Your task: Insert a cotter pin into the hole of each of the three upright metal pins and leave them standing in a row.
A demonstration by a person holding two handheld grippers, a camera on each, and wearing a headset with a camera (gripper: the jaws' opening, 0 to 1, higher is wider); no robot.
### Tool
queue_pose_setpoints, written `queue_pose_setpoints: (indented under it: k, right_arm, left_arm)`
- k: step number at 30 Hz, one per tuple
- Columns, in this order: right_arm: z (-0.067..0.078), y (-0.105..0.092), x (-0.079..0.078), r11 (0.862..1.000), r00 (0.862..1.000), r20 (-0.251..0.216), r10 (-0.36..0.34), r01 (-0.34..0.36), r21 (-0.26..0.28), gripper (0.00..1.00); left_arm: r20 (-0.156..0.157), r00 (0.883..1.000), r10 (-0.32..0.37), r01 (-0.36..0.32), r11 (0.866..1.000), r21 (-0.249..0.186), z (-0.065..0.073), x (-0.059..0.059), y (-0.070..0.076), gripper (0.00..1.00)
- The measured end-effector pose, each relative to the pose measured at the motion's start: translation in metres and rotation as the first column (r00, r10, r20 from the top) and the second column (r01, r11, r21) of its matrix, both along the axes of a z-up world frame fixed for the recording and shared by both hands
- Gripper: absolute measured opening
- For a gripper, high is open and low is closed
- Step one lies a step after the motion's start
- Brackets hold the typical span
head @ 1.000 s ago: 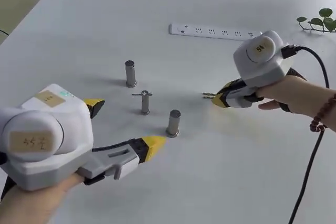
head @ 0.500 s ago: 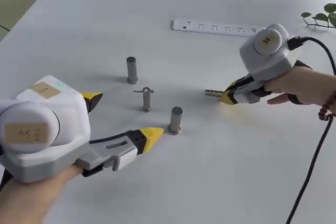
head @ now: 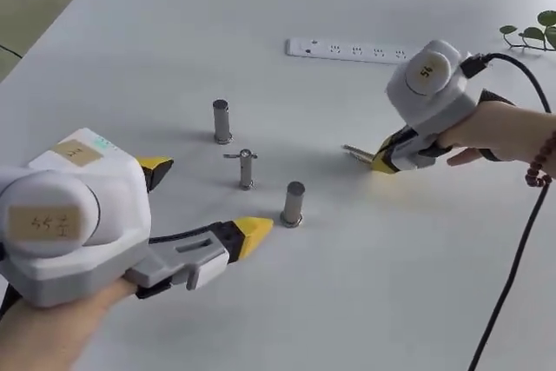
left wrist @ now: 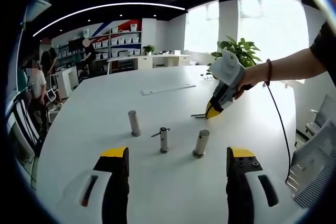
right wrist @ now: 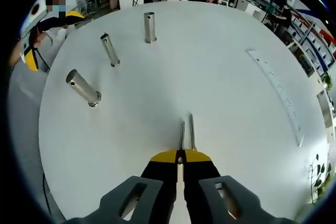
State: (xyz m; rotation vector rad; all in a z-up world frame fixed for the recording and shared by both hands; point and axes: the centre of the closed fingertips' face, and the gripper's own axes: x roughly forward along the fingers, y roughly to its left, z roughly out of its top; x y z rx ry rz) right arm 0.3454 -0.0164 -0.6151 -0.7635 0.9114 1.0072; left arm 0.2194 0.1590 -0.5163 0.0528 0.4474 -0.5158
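right gripper (right wrist: pixel 181 157) pinches thin metal cotter pin (right wrist: pixel 191 129), legs forward for threading; left gripper (left wrist: pixel 178 156) spread near three upright grey steel pins (head: pixel 247 168).

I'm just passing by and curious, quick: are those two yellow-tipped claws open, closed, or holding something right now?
The left gripper is open, holding nothing.
The right gripper is shut on a cotter pin.

Open tabletop (head: pixel 330 193) between right gripper (head: pixel 377 164) and three upright pins (head: pixel 247 168) (standing apart), power strip (head: pixel 347 49) seemingly well clear behind.
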Motion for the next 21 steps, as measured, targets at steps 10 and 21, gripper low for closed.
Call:
queue_pose_setpoints:
  k: [10, 21]
  right_arm:
    - [0.011, 0.006, -0.003, 0.999, 0.999, 0.033, -0.009, 0.008, 0.041, 0.0]
    - [0.038, 0.026, -0.002, 0.991, 0.99, 0.132, 0.043, -0.058, 0.118, 0.0]
  left_arm:
    - [-0.005, 1.0, -0.024, 0.024, 0.999, 0.025, 0.003, -0.001, -0.002, 0.75]
    - [-0.009, 1.0, -0.02, 0.019, 1.0, -0.024, 0.015, 0.002, -0.004, 0.64]
